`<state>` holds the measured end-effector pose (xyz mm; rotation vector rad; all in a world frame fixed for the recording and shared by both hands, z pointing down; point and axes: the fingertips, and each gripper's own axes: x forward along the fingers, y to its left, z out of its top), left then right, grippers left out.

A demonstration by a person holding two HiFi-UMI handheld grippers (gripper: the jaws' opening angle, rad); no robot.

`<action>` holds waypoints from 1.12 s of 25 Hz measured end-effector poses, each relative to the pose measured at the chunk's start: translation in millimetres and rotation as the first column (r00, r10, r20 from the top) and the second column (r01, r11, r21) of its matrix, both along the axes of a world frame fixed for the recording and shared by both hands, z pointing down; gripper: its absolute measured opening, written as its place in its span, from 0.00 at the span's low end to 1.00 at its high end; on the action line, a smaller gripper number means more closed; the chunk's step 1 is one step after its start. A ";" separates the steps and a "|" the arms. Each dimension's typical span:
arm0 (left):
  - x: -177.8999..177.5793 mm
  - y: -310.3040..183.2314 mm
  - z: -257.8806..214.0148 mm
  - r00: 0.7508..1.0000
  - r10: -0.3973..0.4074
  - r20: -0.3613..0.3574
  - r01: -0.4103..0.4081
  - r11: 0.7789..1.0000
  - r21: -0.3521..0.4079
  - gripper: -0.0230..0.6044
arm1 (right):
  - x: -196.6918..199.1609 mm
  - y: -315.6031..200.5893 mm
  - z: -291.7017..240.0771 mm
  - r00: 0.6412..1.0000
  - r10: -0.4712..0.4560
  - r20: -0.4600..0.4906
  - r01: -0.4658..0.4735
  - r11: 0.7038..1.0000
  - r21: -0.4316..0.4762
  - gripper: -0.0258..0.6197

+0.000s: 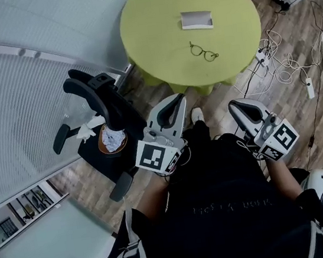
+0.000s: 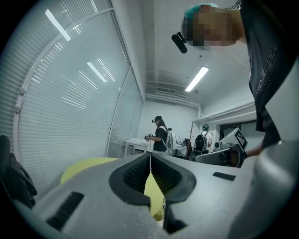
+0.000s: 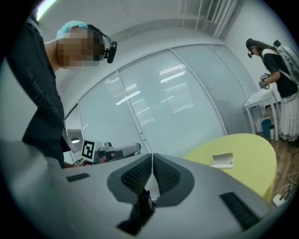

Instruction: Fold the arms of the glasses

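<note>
A pair of thin-framed glasses (image 1: 204, 52) lies on the round yellow-green table (image 1: 152, 19), its arms unfolded. Both grippers hover close to my body, well short of the table. My left gripper (image 1: 175, 101) is shut with nothing in it; in the left gripper view its ribbed pads (image 2: 140, 172) meet at the tips (image 2: 150, 157). My right gripper (image 1: 236, 106) is also shut and empty, its jaws (image 3: 152, 158) pressed together. The right gripper view shows the table (image 3: 247, 158) ahead to the right; the glasses cannot be made out there.
A grey-white case (image 1: 197, 20) (image 3: 222, 160) lies on the table behind the glasses. A black office chair (image 1: 95, 102) stands at the left, beside the glass wall. Cables and a power strip (image 1: 286, 60) litter the floor at right. Other people (image 2: 161, 134) (image 3: 276, 65) stand in the room.
</note>
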<state>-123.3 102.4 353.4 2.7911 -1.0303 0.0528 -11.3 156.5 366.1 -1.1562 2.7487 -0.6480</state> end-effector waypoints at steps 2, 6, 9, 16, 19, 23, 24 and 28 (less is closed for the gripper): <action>0.1 -7.3 0.9 1.000 0.030 -0.007 -0.030 0.999 0.010 0.07 | -2.4 -9.9 4.1 1.000 0.011 -0.010 -0.011 1.000 -0.008 0.09; 4.1 -20.5 4.8 0.996 0.086 -0.010 -0.086 0.996 0.014 0.07 | 0.2 -25.1 10.1 0.999 0.049 -0.019 -0.050 0.999 -0.020 0.09; 10.3 -28.0 9.5 0.995 0.103 -0.001 -0.103 0.995 -0.008 0.07 | 11.5 -32.5 11.8 0.996 0.083 -0.035 -0.084 0.996 -0.021 0.09; 29.9 -48.0 19.8 0.992 0.127 0.026 -0.126 0.991 -0.042 0.07 | 34.1 -57.3 25.1 0.994 0.095 -0.063 -0.097 0.994 -0.041 0.09; 39.9 -62.4 18.9 0.993 0.117 0.029 -0.116 0.992 -0.047 0.07 | 43.5 -72.1 29.1 0.994 0.084 -0.068 -0.087 0.995 -0.046 0.09; 53.6 -82.8 18.9 0.994 0.108 0.031 -0.106 0.993 -0.054 0.07 | 51.5 -92.4 34.0 0.996 0.045 -0.080 -0.049 0.998 -0.048 0.09; 57.7 -87.4 19.1 0.994 0.106 0.037 -0.104 0.993 -0.052 0.07 | 53.6 -97.3 35.0 0.996 0.035 -0.079 -0.038 0.998 -0.048 0.09; 73.4 -104.5 18.7 0.993 0.104 0.048 -0.102 0.994 -0.043 0.07 | 59.5 -118.0 41.0 0.995 -0.016 -0.100 0.012 0.999 -0.038 0.09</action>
